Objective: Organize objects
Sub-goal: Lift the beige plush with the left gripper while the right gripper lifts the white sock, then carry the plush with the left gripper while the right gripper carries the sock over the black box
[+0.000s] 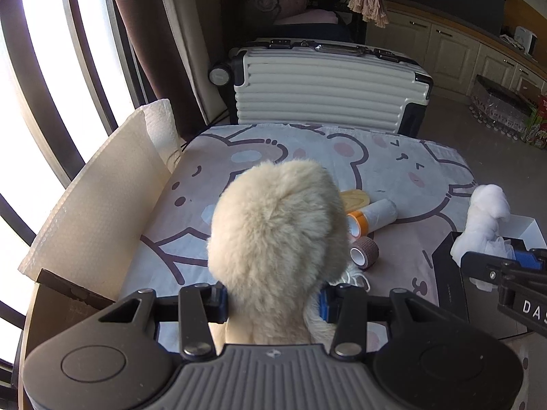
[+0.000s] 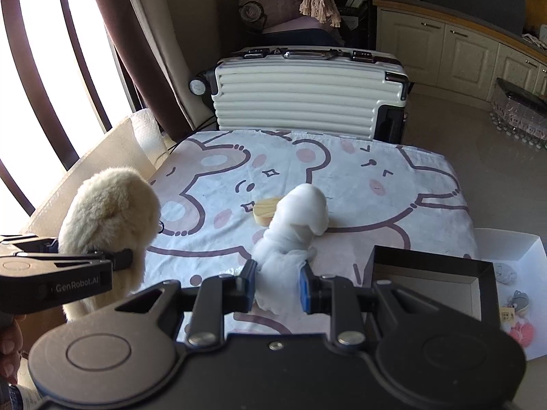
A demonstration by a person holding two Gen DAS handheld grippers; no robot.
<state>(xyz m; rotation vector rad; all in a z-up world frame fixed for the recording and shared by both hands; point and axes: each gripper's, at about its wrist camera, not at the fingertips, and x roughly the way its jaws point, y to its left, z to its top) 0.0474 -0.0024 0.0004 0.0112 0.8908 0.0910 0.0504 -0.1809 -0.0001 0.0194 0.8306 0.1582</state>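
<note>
item: cream fur plush, pinched low on its body by the left tongs, held up over the desk on the window side of the black box. judged very light, soft and springy; the pile compresses, so a hold on the narrow lower part looks safer than on the round fluffy top, which could slide or puff out of the pads.

item: white gauzy bundle, pinched at its lower folds by the right tongs, just beside the black box on its window side. judged featherlight, limp, liable to snag or unravel; best taken where the cloth bunches thickest.

loose on the bear-print cover, beyond the black box: wooden piece, orange-and-white rolls, brown tape roll.

white tray, behind the black box, holds small trinkets.
</note>
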